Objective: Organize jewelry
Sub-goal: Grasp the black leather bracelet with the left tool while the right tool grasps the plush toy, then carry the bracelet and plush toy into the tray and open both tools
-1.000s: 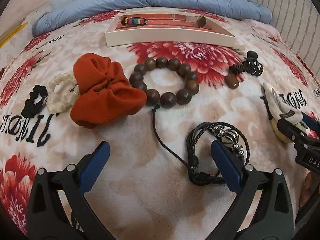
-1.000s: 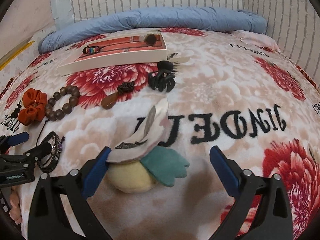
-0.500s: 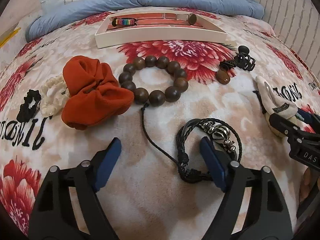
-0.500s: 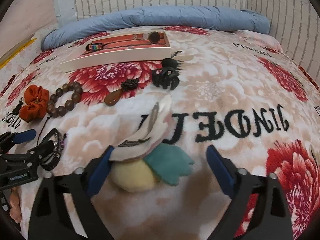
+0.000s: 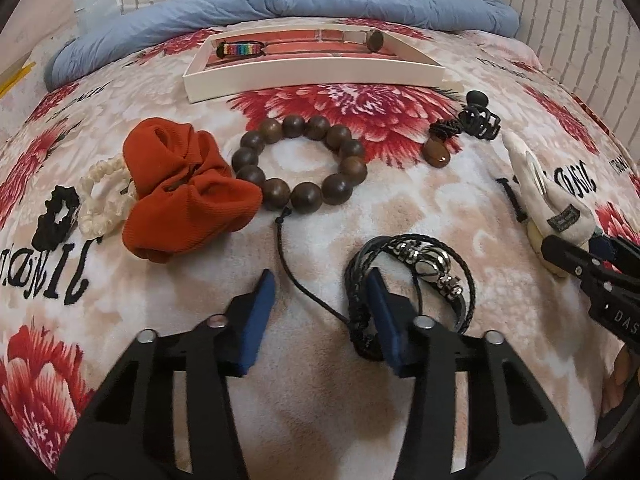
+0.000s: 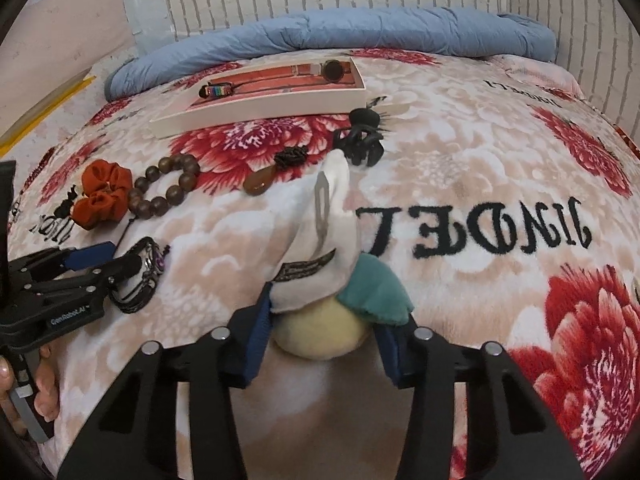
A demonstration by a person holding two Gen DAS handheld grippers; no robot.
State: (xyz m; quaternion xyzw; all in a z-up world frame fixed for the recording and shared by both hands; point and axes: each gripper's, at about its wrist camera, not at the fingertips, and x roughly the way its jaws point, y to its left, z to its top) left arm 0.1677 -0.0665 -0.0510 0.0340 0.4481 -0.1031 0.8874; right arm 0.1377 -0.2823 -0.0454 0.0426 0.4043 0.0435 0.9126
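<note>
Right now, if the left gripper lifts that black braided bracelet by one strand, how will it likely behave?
The black braided bracelet would probably hang floppy: its cords lie in loose, uneven loops. The metal beads would likely weigh down one side, so it would tilt. The thin tail cord would probably trail behind. The left gripper has one finger inside the loop.
</note>
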